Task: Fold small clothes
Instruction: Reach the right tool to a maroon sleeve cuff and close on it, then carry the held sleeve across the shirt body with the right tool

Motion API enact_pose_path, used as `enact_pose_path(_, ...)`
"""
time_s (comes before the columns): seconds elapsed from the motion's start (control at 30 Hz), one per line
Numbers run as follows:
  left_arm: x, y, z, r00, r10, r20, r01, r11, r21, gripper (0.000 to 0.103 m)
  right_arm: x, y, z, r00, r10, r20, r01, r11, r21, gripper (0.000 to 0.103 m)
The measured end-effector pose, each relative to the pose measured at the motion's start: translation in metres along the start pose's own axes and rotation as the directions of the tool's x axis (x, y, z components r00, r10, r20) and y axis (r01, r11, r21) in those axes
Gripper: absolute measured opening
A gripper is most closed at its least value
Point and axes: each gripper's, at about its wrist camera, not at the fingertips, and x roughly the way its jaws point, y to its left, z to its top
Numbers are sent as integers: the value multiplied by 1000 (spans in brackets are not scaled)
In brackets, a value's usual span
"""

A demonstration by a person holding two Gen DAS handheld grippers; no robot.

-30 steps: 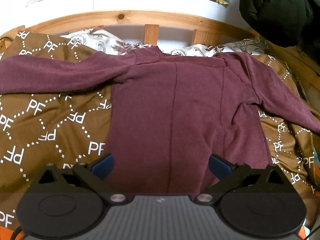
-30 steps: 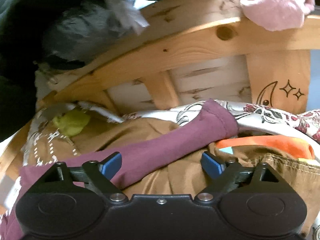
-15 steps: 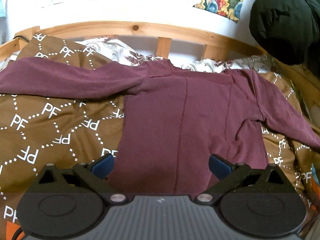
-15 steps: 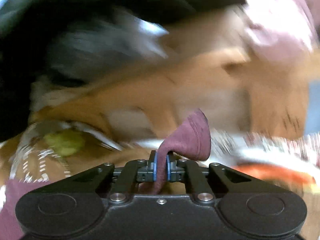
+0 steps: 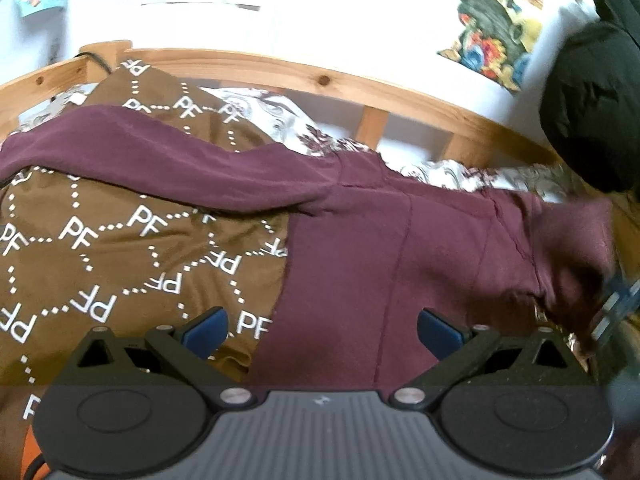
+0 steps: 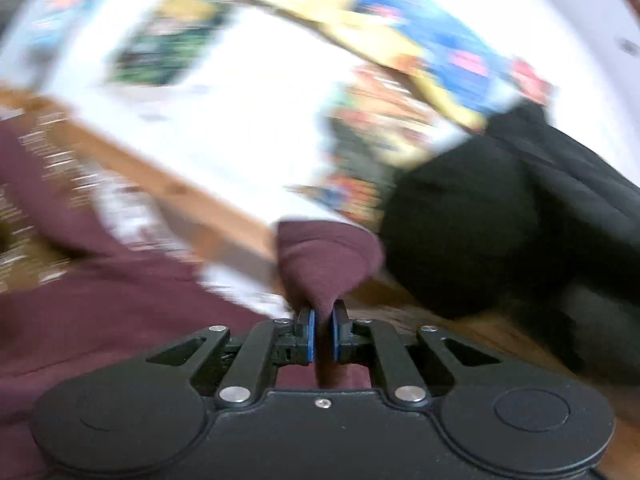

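Note:
A maroon long-sleeved top [image 5: 384, 264] lies flat on a brown patterned blanket [image 5: 100, 264], its left sleeve [image 5: 160, 160] stretched out to the left. My left gripper [image 5: 322, 330] is open and empty above the top's lower hem. My right gripper [image 6: 323, 336] is shut on the cuff of the right sleeve [image 6: 326, 260] and holds it lifted. In the left wrist view the raised right sleeve [image 5: 576, 248] shows blurred, folding in over the body at the right. The right wrist view is motion-blurred.
A wooden bed rail [image 5: 320, 80] runs behind the blanket. A black jacket [image 5: 592, 100] hangs at the right, also in the right wrist view [image 6: 500, 220]. Colourful pictures [image 5: 492, 28] are on the white wall. A floral sheet [image 5: 280, 116] shows near the collar.
My right gripper shut on the right sleeve's cuff, lifted it and swung it leftward over the top. My left gripper stayed open and shifted left, with the camera tilting up.

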Motion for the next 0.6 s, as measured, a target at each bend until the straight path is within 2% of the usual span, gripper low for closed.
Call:
enact_pose_path(0.07,0,4,2,1000,4,7,-4,1000,-23,102,-7,27,3,994,109,2,-108,992,-65,8)
enact_pose_path(0.2,2,11,4,1000,4,10,-3,998,-57,102,-27,73,-2,954,299,-19,-297,931,-213,8)
enact_pose_path(0.33,4,11,4,1000,3,6,-2,999,-52,102,-39,95,-5,917,396,-49,-393,878,-272,8)
enact_pose_path(0.5,10,9,0,1000,7,3,-7,1000,-26,102,-45,91,-14,875,476,-82,-480,836,-267,8)
enact_pose_path(0.53,13,9,0,1000,3,-7,-3,1000,-27,102,-46,90,-15,864,494,-96,-500,825,-264,9)
enact_pose_path(0.6,17,9,0,1000,-6,-27,6,1000,-31,102,-48,88,-20,827,545,-136,-561,787,-258,11)
